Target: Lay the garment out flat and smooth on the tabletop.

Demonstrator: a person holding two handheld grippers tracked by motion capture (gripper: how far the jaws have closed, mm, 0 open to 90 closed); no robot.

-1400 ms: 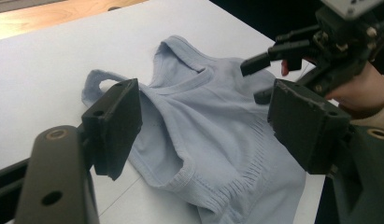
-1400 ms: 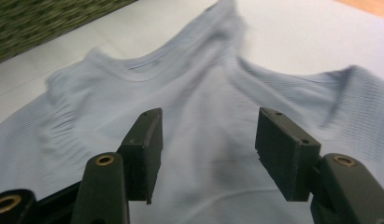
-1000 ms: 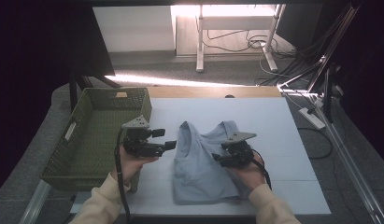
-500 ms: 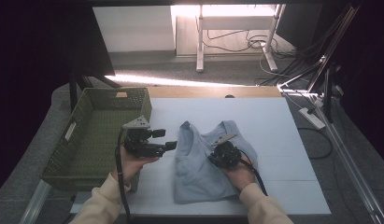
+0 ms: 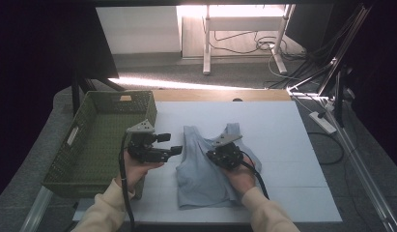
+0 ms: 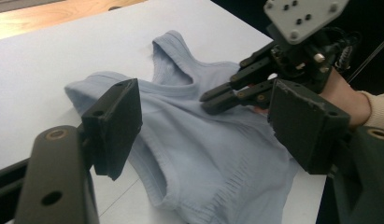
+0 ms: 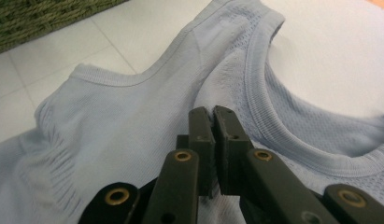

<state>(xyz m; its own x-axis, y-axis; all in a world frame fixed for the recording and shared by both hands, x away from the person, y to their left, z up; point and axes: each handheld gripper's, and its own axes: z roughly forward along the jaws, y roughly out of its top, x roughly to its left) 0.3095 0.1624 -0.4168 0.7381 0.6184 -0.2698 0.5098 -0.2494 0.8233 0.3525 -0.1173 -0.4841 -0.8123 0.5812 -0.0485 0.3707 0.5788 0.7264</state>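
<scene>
Basket: a green woven basket (image 5: 97, 140) stands on the left part of the white table (image 5: 283, 125), near the left gripper, with nothing visible in it.
Left gripper: the left gripper (image 5: 173, 150) hovers just beside the top's left edge, jaws spread wide with nothing between them; in the left gripper view they frame the cloth without touching it.
Tank top: a pale blue knit tank top (image 5: 201, 179) lies flat on the table in front of the person, straps pointing away, hem nearest the person.
Feel of the cloth: it looks light, thin and limp, ribbed at the neckline and armholes; I'd expect it to sag and fold the moment it is lifted, and there is nothing fragile about it.
Right gripper: the right gripper (image 7: 213, 114) has just been closing and its jaws now stand pressed together on the fabric below the neckline; it seems to pinch a small fold of the tank top, though the cloth between the pads is hard to make out.
Where to hold: the ribbed strap (image 7: 255, 51) or the hem edge looks the surest spot, being thicker and less likely to slip out than the single middle layer.
</scene>
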